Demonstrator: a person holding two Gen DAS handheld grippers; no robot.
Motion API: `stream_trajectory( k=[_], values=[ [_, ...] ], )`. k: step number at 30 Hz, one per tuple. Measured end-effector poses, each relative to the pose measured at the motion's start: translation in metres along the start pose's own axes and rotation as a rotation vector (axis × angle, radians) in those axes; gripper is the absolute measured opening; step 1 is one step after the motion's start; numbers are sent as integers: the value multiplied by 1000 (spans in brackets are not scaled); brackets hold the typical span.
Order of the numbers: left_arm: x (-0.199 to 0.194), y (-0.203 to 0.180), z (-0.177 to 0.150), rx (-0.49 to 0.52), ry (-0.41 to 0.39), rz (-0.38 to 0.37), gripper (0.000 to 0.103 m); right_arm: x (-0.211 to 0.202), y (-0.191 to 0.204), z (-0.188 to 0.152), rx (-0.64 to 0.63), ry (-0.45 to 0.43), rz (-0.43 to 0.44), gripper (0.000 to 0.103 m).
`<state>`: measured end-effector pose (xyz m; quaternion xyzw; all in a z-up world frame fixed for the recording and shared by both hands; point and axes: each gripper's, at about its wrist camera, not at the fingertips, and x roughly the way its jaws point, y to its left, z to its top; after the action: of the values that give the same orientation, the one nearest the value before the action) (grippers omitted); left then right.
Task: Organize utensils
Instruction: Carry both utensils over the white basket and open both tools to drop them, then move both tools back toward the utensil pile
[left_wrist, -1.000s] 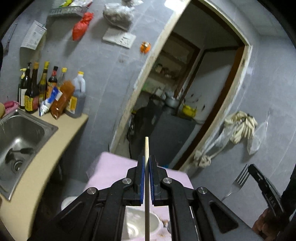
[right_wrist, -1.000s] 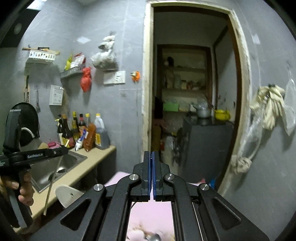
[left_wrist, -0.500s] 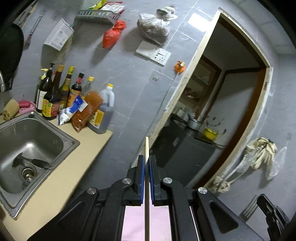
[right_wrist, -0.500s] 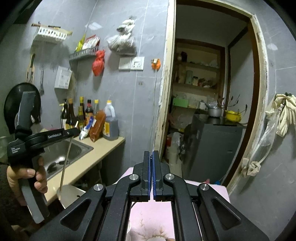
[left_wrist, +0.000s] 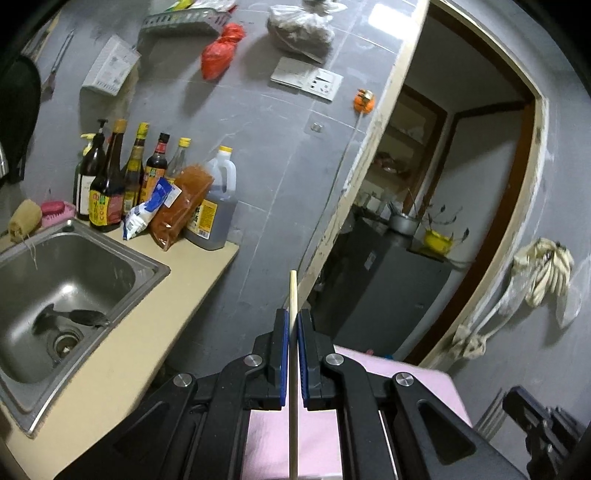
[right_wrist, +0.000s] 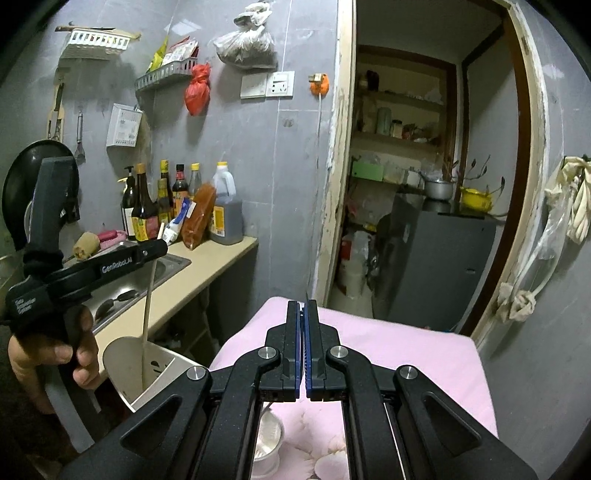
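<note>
**A:** Nearest us, the left gripper (left_wrist: 291, 332) has its jaws clamped on a wooden chopstick (left_wrist: 293, 295). We hold it upright so that it drops straight in.

**B:** It goes into the white holder (right_wrist: 122, 354). From the right wrist view, the chopstick's lower end is already inside it, and we see nothing else in there.

**A:** The right gripper (right_wrist: 303, 332) is closed too, with only a thin metal sliver showing between its pads. We take that for the fork (left_wrist: 491, 415), though it is blurred.

**B:** We judge that it waits its turn over the pink cloth (right_wrist: 406, 354). A small white cup (right_wrist: 269, 435) stands below on the cloth, and we cannot tell what is in it.

**A:** Further off, the sink (left_wrist: 140, 258) has one dark utensil (left_wrist: 86, 316) lying by the drain.

**B:** Beyond it, the sauce bottles (left_wrist: 107, 184) are bunched against the wall, which leaves the counter edge free.
</note>
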<state>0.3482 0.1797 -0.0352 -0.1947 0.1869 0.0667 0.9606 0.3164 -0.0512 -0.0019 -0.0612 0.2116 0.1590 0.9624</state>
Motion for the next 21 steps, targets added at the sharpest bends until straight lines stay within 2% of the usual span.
stream_trajectory(
  k=[4, 10, 12, 13, 16, 19, 21],
  values=[
    [-6, -4, -8, 54, 29, -1, 5, 5, 0, -6, 15, 24, 23, 2],
    [-13, -2, -13, 71, 86, -9, 6, 4, -2, -11, 41, 53, 52, 3],
    [-16, -1, -14, 79, 107, -13, 8, 2, -3, -11, 45, 48, 55, 5],
    [-17, -2, -16, 83, 116, -17, 8, 0, -3, -11, 46, 46, 55, 10],
    [-20, -3, -20, 90, 147, -27, 17, -4, -6, -9, 62, 38, 57, 32],
    [-27, -5, -22, 81, 155, -40, 27, -13, -12, -8, 80, 20, 44, 34],
    [-31, -7, -22, 77, 151, -45, 43, -18, -16, -6, 92, 12, 30, 34]
  ],
)
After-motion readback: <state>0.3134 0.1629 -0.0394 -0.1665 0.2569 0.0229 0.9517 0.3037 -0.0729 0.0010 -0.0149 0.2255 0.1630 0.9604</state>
